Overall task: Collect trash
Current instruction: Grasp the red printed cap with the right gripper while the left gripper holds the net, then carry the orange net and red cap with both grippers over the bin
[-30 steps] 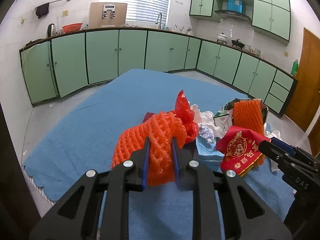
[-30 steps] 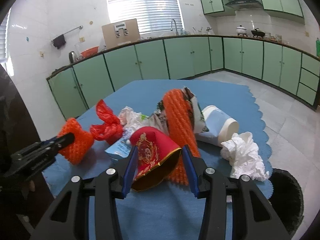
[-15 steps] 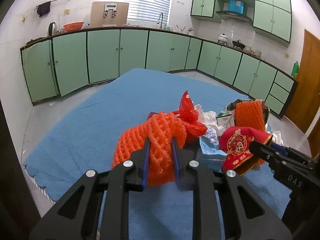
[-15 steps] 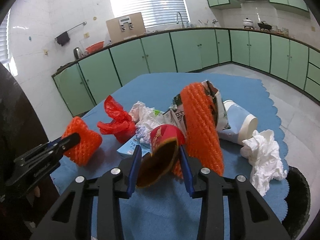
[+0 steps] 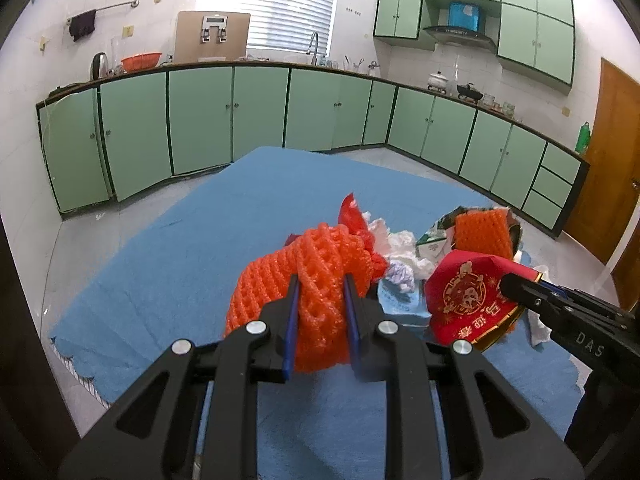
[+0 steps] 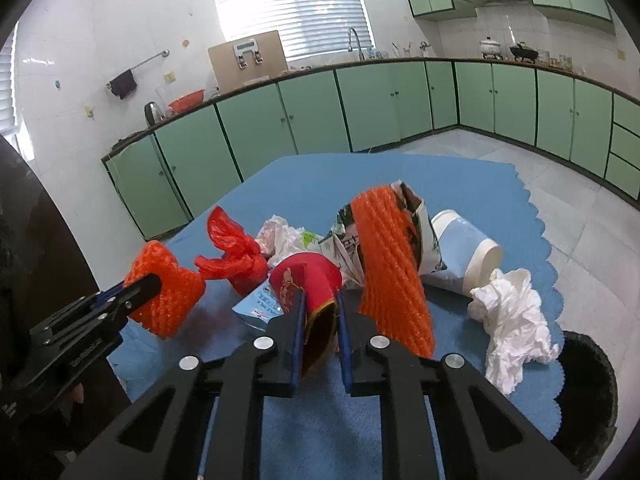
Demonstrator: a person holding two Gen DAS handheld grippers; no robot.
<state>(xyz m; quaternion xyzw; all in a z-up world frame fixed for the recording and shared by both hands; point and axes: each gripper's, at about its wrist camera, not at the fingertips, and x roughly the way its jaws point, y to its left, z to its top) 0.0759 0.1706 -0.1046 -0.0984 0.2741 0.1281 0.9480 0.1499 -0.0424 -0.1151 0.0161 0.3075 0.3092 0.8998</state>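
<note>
My left gripper (image 5: 320,300) is shut on an orange foam fruit net (image 5: 308,276) and holds it above the blue tablecloth (image 5: 200,248); the net also shows in the right wrist view (image 6: 166,280). My right gripper (image 6: 320,312) is shut on a red and gold paper wrapper (image 6: 308,280), squeezed flat between the jaws; it shows at the right in the left wrist view (image 5: 468,292). Behind lies a trash pile: a red plastic bag (image 6: 232,254), a second orange net (image 6: 390,264) against a crushed carton (image 6: 416,224), and a blue tissue pack (image 6: 256,308).
A white and blue paper cup (image 6: 468,248) lies on its side at the right. Crumpled white paper (image 6: 512,316) lies near the cloth's right edge. A black bin (image 6: 588,392) stands below that edge. Green cabinets (image 5: 200,120) line the walls.
My right gripper has closed tighter on the red wrapper, folding it flat, and lifted it slightly. My left gripper keeps the orange net with little movement.
</note>
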